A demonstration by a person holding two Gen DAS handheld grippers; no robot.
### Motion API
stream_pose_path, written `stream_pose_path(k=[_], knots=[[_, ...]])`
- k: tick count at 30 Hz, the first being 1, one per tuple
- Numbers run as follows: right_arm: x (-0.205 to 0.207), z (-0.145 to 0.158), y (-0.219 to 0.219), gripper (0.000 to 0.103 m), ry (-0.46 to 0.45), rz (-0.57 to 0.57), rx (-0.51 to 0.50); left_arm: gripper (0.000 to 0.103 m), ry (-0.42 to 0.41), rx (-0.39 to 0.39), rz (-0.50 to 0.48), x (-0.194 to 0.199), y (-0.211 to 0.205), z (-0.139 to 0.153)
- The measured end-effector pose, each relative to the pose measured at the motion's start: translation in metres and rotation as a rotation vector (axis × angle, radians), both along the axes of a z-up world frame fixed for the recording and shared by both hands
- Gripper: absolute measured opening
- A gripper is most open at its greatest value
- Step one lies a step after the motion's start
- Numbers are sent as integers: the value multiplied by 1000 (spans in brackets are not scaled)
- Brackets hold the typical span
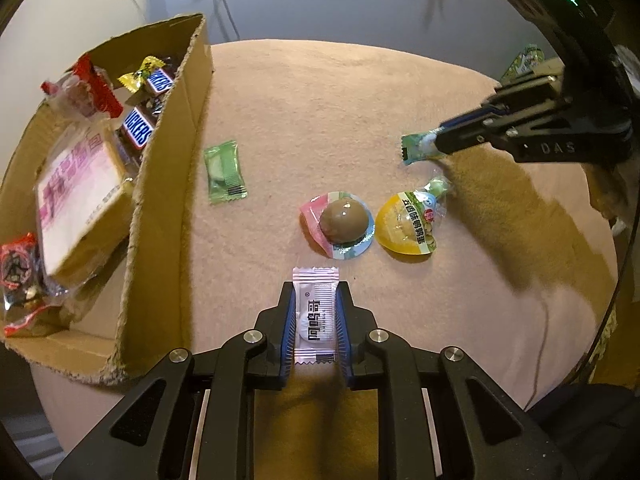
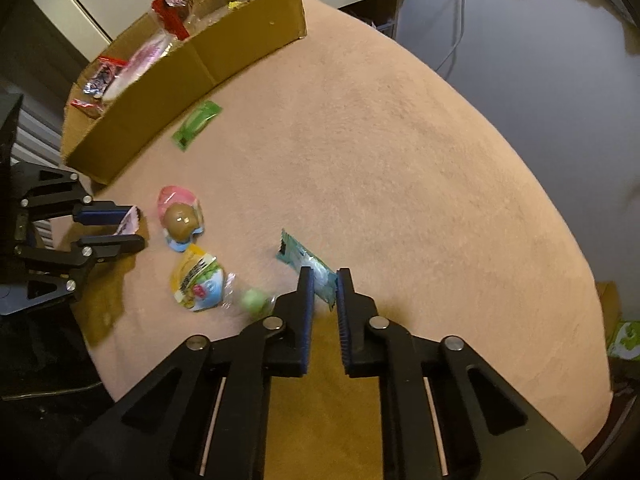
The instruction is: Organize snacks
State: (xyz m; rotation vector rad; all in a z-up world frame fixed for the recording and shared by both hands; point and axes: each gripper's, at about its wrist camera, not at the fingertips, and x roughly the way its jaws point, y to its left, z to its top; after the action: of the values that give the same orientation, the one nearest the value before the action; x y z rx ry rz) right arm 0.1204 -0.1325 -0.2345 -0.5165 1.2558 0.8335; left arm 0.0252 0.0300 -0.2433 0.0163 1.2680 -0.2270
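My left gripper (image 1: 314,286) is shut on a white sachet (image 1: 314,312) with black print, held lengthwise between the blue pads just above the pink cloth. In the right wrist view the same left gripper (image 2: 130,229) shows at the left edge with the white sachet (image 2: 130,220) in it. My right gripper (image 2: 325,274) is shut on one end of a teal packet (image 2: 300,256). From the left wrist view, the right gripper (image 1: 438,142) pinches the teal packet (image 1: 416,148) at the right. A cardboard box (image 1: 160,208) holding several snacks stands at the left.
On the cloth lie a green packet (image 1: 224,178), a brown egg in a pink-and-blue pack (image 1: 340,224), a yellow pack (image 1: 408,228) and a green candy in a clear wrapper (image 1: 436,188). Inside the box are Snickers bars (image 1: 138,130) and a pink-labelled bread pack (image 1: 80,196). The round table edge (image 2: 560,216) curves right.
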Motion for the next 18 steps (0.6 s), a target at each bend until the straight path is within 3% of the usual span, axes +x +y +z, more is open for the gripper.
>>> stream_pose_path(k=[10,18], knots=[[-4,-12,3,10,20,5,-21,17,22,-22,-1,-5,7,-8],[-13,-11,25,9,-25,46,-51,17,6,-14,-11,1,7,-12]])
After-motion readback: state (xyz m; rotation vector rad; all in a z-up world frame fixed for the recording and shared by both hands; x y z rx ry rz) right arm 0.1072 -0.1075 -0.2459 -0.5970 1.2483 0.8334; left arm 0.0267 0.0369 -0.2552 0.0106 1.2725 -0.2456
